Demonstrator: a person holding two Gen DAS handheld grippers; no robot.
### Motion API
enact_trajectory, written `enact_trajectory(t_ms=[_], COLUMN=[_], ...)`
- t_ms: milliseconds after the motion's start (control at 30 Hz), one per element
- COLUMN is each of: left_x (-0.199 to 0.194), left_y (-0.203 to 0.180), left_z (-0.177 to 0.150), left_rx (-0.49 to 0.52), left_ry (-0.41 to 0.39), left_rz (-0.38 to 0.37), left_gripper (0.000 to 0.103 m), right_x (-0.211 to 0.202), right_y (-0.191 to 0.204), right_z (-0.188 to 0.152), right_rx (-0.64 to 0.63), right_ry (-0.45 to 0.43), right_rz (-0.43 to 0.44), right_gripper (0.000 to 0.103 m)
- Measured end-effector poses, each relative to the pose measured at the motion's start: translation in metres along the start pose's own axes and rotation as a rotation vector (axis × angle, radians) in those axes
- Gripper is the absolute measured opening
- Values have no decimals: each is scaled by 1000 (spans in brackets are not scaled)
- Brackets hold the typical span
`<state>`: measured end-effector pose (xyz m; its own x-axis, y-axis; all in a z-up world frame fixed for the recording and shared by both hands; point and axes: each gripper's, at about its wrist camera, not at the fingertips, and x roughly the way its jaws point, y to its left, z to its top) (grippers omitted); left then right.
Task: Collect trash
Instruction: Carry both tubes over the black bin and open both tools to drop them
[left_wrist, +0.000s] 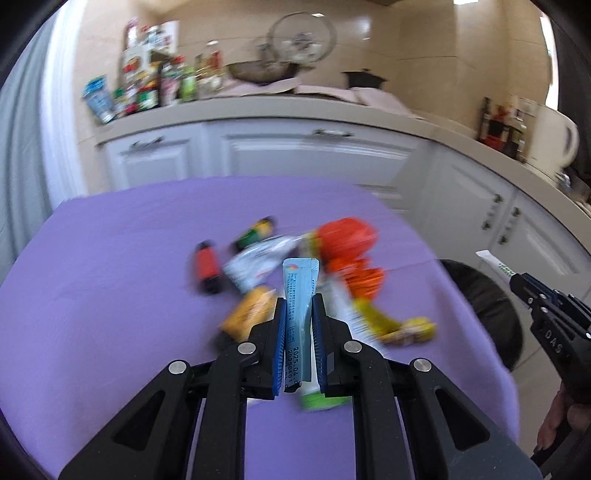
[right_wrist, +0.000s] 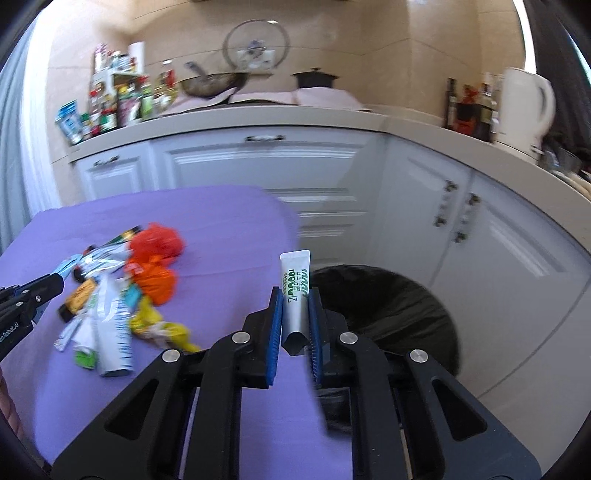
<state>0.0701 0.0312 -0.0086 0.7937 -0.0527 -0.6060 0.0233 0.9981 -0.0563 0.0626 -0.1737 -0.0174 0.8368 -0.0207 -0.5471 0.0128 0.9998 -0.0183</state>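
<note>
My left gripper (left_wrist: 299, 306) has its blue pads pressed against a pale blue stick sachet (left_wrist: 300, 295), narrow and flat, printed with fine text and a date code near its lower end, a patch of colour at its sealed top; it stands upright between the fingers, lifted above the trash pile (left_wrist: 295, 273) on the purple tablecloth (left_wrist: 110, 258); my right gripper (right_wrist: 295, 310) is closed nearly as far on a white tube (right_wrist: 294, 291) with green lettering, its flat crimped end pointing up and its folded end down between the pads; that tube hangs just past the tablecloth's edge, beside the black-lined bin (right_wrist: 388, 310), which stands on the floor next to the table; the pile itself, near the middle of the tablecloth, holds a crumpled orange wrapper (right_wrist: 157, 258), a yellow wrapper (right_wrist: 155, 325), a silver-white pouch (right_wrist: 107, 258), a long white tube (right_wrist: 112, 332) with blue print, a small red-and-black pack (left_wrist: 207, 267) and a green-and-black one (left_wrist: 255, 230), all blurred; beyond the tablecloth run white cabinets (right_wrist: 258, 166) under a pale counter (right_wrist: 258, 110), crowded on its left end with bottles and jars (right_wrist: 110, 99); a wok (right_wrist: 214, 83) and a glass lid (right_wrist: 256, 46) sit behind, a white kettle (right_wrist: 524, 107) far from them; beige tiles cover the wall.
</note>
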Motion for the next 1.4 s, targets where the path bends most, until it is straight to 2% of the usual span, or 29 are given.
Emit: enact_trajectory(t_ms=[333,467,767,833,900,967,1067,1167,1400], left_x=[33,49,84,90,97,103,103,102,94], left_y=[-93,-126,-173,-180,-187,-191,-190,-188,-177], left_z=[19,19,18,18,18,18,18,19,21], left_rx=[128,159,214,223,235,244,236,222,203], left_ry=[-7,4,51,62,74,96,100,99,93], left_rz=[-98,-130,-140,-137,-136,-134,-131,-130,-122], left_gripper=[15,15,15,16,23,36,46,48,51], right_x=[19,32,52,58,63,67,67,64,55], right_y=[-69,-90,-118,-125,-131,-137,-140,-140,-131], right_z=[-2,-4,-13,-15,-17,-19,-22,-22,-17], right_rx=[52,65,94,105,120,136,148,158,157], right_ry=[-13,-7,13,17,23,31,37,32,21], right_rz=[-114,-120,-125,-132,-134,-140,-148,-149,-138], right_gripper=[14,15,16,17,26,33,37,42,48])
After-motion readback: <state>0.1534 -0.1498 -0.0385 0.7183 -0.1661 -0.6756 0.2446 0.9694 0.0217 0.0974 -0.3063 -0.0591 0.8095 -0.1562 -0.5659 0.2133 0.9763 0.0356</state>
